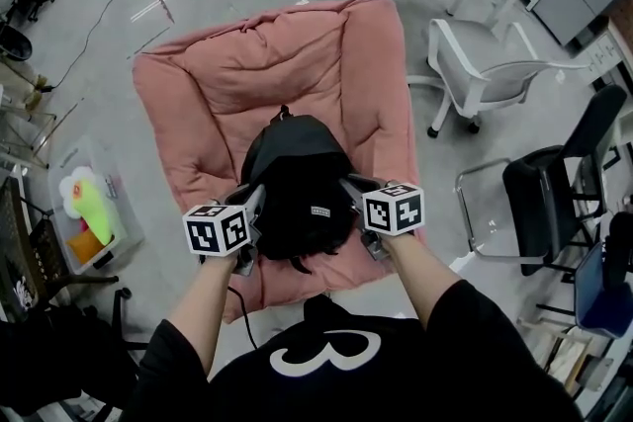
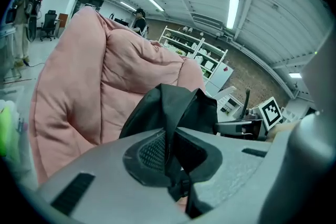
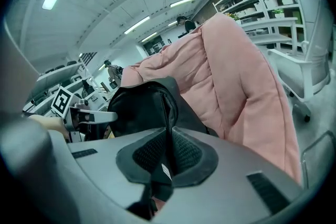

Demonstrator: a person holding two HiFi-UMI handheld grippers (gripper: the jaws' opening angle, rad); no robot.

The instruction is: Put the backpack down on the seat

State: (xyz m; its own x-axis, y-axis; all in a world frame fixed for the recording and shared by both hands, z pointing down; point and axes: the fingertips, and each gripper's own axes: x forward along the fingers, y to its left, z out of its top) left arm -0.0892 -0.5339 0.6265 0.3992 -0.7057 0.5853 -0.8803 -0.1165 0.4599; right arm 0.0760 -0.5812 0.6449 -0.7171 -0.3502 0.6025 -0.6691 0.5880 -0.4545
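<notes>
The rounded black fabric backpack [image 1: 297, 193] sits over the near half of the pink quilted cushion seat [image 1: 198, 84]. Its long axis runs near to far, carry loop pointing far. Only the gripper views show the left gripper [image 2: 169, 150] and right gripper [image 3: 167, 153] each pinching its black fabric.

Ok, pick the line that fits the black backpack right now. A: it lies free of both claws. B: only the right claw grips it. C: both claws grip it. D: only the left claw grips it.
C: the left claw and the right claw each pinch a fold of the backpack.
</notes>
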